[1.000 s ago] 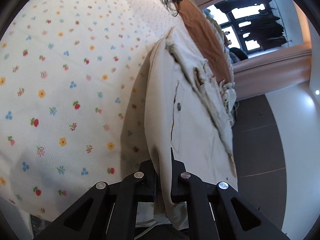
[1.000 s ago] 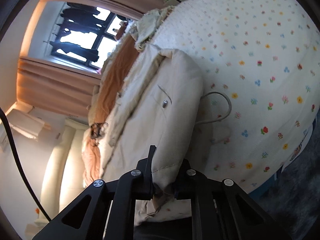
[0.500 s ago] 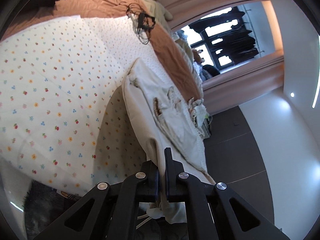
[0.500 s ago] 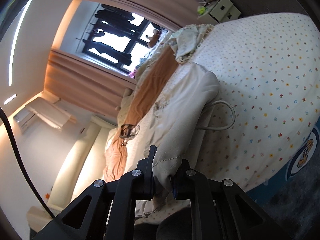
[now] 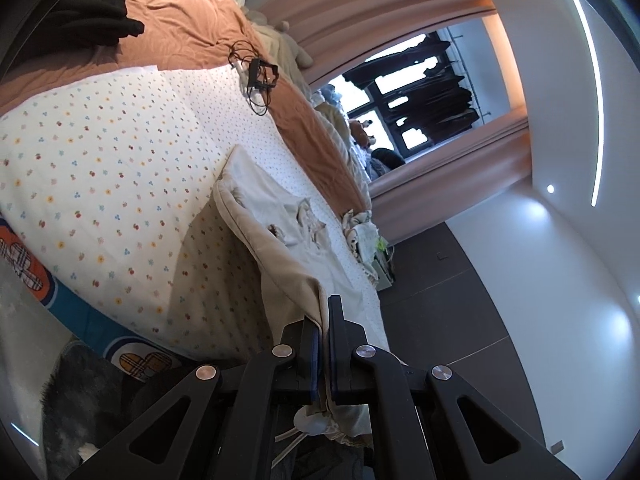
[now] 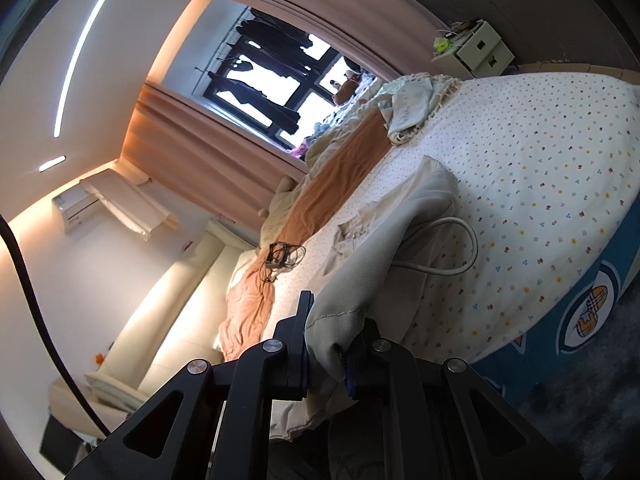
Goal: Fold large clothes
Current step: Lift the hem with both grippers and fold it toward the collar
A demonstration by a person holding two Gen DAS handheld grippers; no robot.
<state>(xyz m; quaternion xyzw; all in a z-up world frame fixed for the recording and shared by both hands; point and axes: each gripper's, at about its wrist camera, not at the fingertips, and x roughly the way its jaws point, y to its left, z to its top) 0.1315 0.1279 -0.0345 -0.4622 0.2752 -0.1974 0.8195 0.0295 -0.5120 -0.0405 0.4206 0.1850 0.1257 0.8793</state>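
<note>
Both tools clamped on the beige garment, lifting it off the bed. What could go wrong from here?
1. The left tool pinches only a thin edge of the beige garment; it may slip out under tension.
2. The right tool holds a thick bunch of cloth, so the fold line may come out uneven.
3. The white drawstring loops loose on the floral sheet and could get trapped inside the fold.

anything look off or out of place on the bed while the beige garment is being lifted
A tangle of black cables lies loose on the rust-orange blanket, near the floral white bedspread. A pale cord loops on the bedspread beside the beige garment, which both the left gripper and right gripper hold; it could snag during folding.
</note>
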